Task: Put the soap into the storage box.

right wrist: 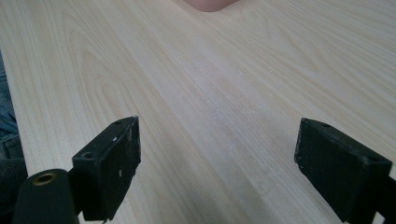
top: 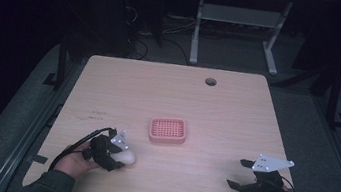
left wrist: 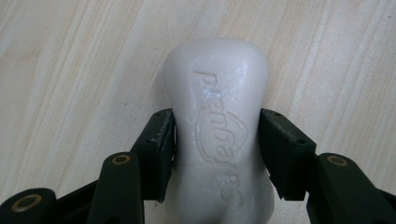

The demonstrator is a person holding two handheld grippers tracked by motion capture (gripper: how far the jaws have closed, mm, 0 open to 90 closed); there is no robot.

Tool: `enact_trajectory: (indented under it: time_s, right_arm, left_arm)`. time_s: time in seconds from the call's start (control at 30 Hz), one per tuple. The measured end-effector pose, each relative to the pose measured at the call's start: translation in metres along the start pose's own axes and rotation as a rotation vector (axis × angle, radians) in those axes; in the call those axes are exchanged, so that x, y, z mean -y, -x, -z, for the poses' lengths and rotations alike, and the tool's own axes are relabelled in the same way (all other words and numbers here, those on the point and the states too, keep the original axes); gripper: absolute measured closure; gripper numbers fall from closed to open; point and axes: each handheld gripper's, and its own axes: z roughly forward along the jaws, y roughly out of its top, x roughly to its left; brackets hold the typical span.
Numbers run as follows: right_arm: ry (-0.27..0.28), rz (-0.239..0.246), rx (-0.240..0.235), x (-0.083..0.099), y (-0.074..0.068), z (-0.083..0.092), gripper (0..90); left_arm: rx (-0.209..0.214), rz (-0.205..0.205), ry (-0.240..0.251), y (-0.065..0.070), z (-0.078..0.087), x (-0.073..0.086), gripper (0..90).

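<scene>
The table [top: 237,110] is viewed from above its near edge, facing forward and down. The near-left tabletop is seen very closely by the left gripper view. Farther wood is faced by the right gripper view, where the pink dish [right wrist: 208,4], probably, is shared.

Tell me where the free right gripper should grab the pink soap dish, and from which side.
Judging by its shape, take the pink soap dish by its near long rim, coming from above with the open right gripper: one jaw inside the slotted tray, one outside. It lies flat and low on the table, so a side approach looks poor.
</scene>
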Motion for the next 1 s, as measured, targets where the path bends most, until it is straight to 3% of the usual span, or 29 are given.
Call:
enact_trajectory:
  time_s: [0.53,0.77,1.0]
  right_arm:
    - [0.005,-0.004,-0.001,0.0003,0.0004,0.0012,14.1]
    - [0.011,-0.005,0.001,0.0004,0.0004,0.0022,14.2]
    - [0.019,-0.006,0.001,0.0011,0.0011,0.0031,14.2]
  left_arm:
    - [0.029,0.021,-0.014,-0.0035,-0.0043,-0.0025,48.7]
    - [0.019,0.024,-0.022,-0.0031,-0.0043,-0.0041,49.3]
    - [0.035,0.026,0.008,-0.0037,0.0013,-0.0068,49.5]
